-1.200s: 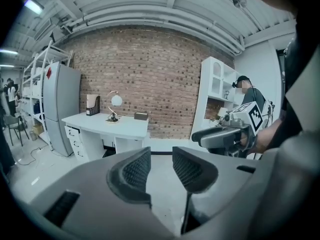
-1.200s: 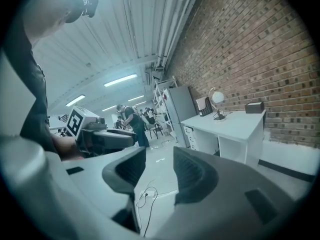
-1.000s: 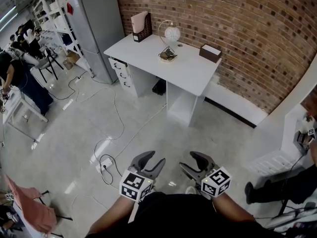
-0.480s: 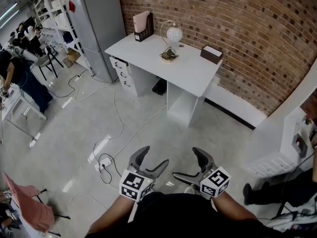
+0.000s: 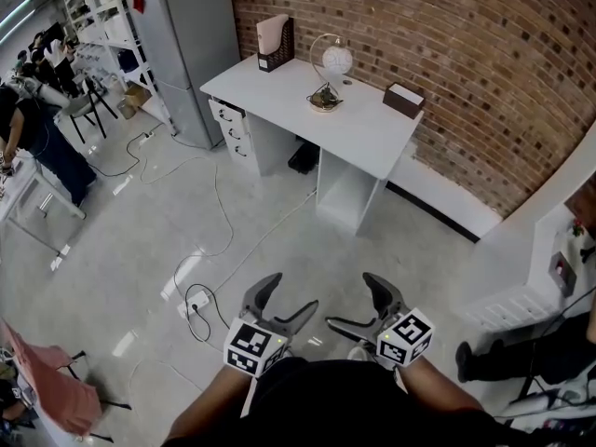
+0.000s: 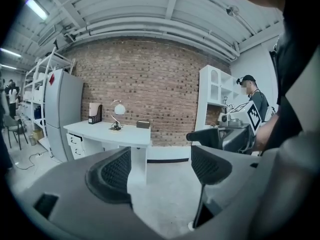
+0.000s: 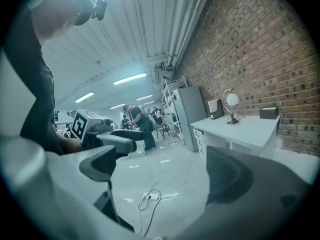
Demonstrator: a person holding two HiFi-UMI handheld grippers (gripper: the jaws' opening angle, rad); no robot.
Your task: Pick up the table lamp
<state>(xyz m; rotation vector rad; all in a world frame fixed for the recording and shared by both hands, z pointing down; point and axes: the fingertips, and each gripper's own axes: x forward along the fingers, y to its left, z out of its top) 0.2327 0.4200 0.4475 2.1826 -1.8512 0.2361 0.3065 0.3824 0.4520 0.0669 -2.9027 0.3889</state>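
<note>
The table lamp (image 5: 336,60), a white globe on a curved metal arm, stands on the white desk (image 5: 364,136) against the brick wall, far ahead of both grippers. It shows small in the left gripper view (image 6: 118,110) and in the right gripper view (image 7: 231,103). My left gripper (image 5: 291,294) and right gripper (image 5: 351,302) hang side by side close to my body, above the floor. Both have just been opening their jaws and stand open wide with nothing between them (image 6: 160,166) (image 7: 162,170).
On the desk are a file holder (image 5: 277,40) and a brown box (image 5: 402,99). A grey fridge (image 5: 186,45) stands left of it. Cables and a power strip (image 5: 197,303) lie on the floor ahead. A white shelf unit (image 5: 549,240) is at right, people at far left.
Both grippers' jaws have spread from half closed to wide open. The grippers have edged slightly forward toward the desk.
</note>
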